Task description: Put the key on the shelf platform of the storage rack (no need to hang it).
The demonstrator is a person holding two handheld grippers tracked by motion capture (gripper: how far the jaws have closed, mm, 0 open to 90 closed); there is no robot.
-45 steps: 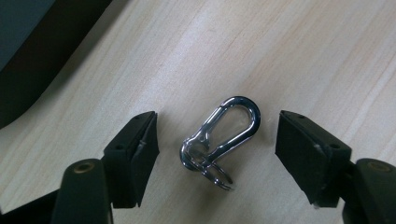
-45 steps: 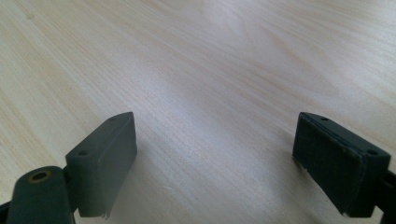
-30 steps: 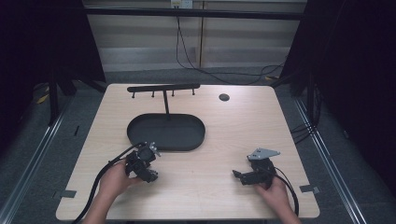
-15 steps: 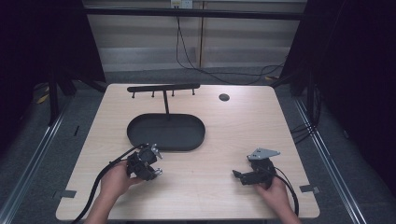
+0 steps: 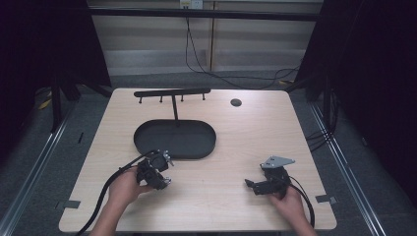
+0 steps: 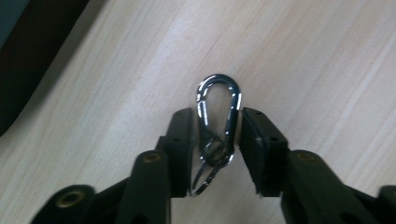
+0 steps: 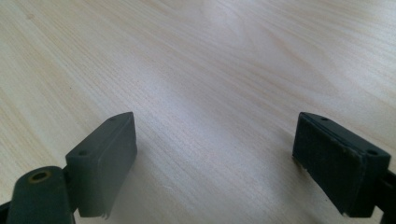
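We hold the left gripper (image 6: 217,135) clamped on a silver snap hook (image 6: 218,122) just above the table (image 5: 231,132), ready for hanging on the rack (image 5: 172,92); our right gripper (image 7: 215,158) waits with jaws apart.

Seen from the high view, the pale worktop (image 5: 221,147) is evenly lit from above while the surroundings fall into near-black, and the picture is soft and slightly grainy. The left gripper view is sharpest on the carabiner (image 6: 218,114), whose chrome throws bright glints; the wood grain behind it is mildly blurred. In the right gripper view a broad pale sheen lies across the far wood, and the near fingers (image 7: 105,158) are soft-edged, casting faint diffuse shadows.
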